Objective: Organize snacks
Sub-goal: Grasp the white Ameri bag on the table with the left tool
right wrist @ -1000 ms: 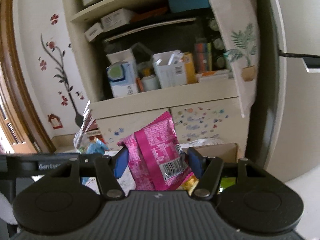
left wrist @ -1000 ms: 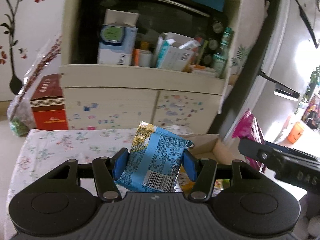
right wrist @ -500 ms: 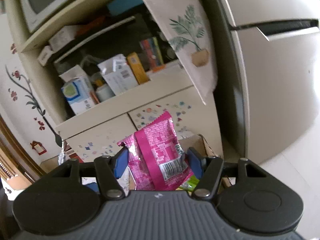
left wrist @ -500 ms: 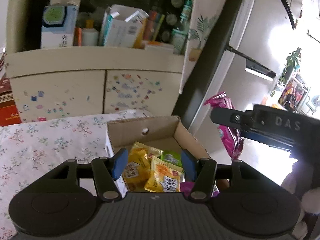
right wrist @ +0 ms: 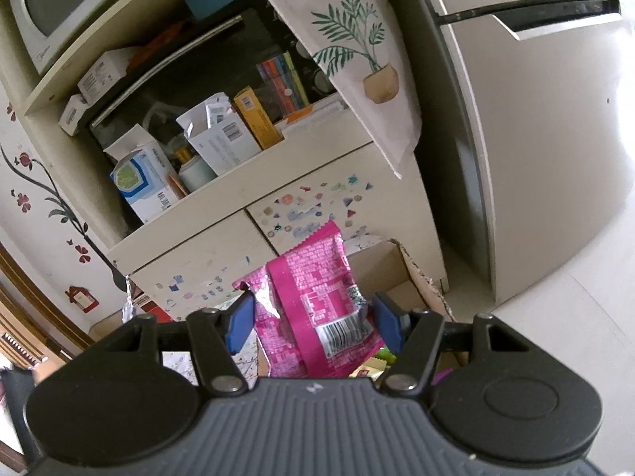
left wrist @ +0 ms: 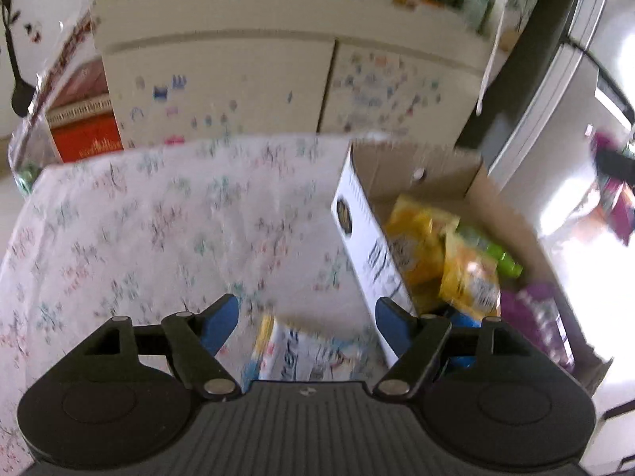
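On the table [left wrist: 158,230], the cardboard box [left wrist: 369,246] stands at the right edge, snack packets [left wrist: 444,254] inside it. A loose packet [left wrist: 305,353] lies left of the box. Behind the box stands the cabinet [left wrist: 278,79].

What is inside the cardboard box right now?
The cardboard box holds yellow packets, a green packet and a purple packet. Anything beneath them is covered.
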